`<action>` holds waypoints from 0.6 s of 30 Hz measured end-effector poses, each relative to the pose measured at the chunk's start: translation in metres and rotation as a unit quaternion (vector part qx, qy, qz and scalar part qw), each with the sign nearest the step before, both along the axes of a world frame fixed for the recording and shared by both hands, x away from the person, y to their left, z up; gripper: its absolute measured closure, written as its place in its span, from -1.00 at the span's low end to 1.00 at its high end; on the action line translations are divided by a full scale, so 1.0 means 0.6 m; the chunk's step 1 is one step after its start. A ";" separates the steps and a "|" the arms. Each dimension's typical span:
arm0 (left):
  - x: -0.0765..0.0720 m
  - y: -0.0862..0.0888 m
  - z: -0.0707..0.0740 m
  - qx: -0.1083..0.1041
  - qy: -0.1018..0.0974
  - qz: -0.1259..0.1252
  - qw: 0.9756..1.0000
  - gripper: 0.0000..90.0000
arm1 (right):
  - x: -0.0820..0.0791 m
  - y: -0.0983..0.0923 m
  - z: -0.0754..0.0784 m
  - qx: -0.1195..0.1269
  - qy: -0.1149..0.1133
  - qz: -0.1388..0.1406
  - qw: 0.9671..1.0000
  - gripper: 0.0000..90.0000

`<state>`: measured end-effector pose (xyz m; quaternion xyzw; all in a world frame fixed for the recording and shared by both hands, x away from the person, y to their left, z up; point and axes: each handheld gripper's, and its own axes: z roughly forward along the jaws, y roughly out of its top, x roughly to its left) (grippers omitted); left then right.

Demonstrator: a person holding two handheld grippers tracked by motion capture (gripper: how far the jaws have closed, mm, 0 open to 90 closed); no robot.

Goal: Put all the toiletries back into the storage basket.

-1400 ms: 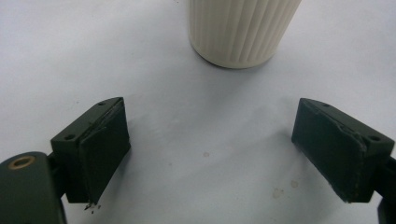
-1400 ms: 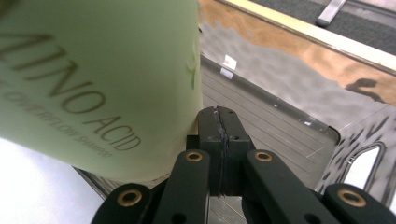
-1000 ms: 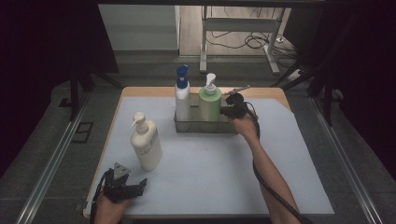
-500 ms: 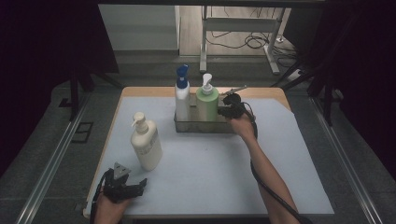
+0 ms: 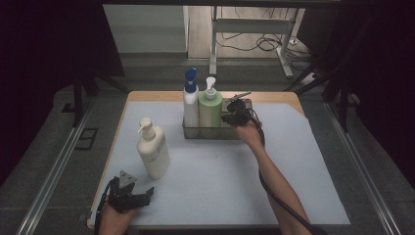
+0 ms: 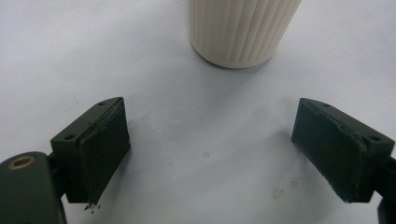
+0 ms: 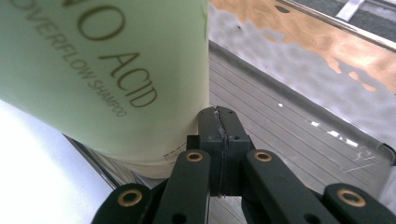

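A green shampoo bottle stands in a clear tray at the back of the table, next to a white bottle with a blue pump. My right gripper is shut with nothing between its jaws. Its tips sit inside the tray, right against the green bottle's side. A cream pump bottle stands on the white mat at front left. My left gripper rests open on the mat just short of that bottle's base.
The tray's grooved floor to the right of the green bottle is bare. The white mat covers most of the wooden table. A cable trails from my right gripper along the forearm.
My right gripper has slid a little to the left, and the green bottle has shifted left with it, closer to the blue-pump bottle. The left gripper has stayed still.
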<state>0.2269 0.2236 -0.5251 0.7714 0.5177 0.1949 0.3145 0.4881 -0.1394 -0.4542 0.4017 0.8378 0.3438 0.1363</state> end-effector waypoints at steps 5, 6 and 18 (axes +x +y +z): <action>0.000 0.000 0.000 0.000 0.000 0.000 1.000 -0.75 | -0.002 0.001 0.001 -0.003 0.000 -0.002 1.000 1.00; 0.000 0.000 0.000 0.000 0.000 0.000 1.000 -0.75 | -0.003 0.002 0.001 -0.004 -0.001 -0.002 1.000 1.00; 0.000 0.000 0.000 -0.001 0.000 0.000 1.000 -0.75 | -0.008 0.000 -0.001 -0.002 0.002 0.000 1.000 1.00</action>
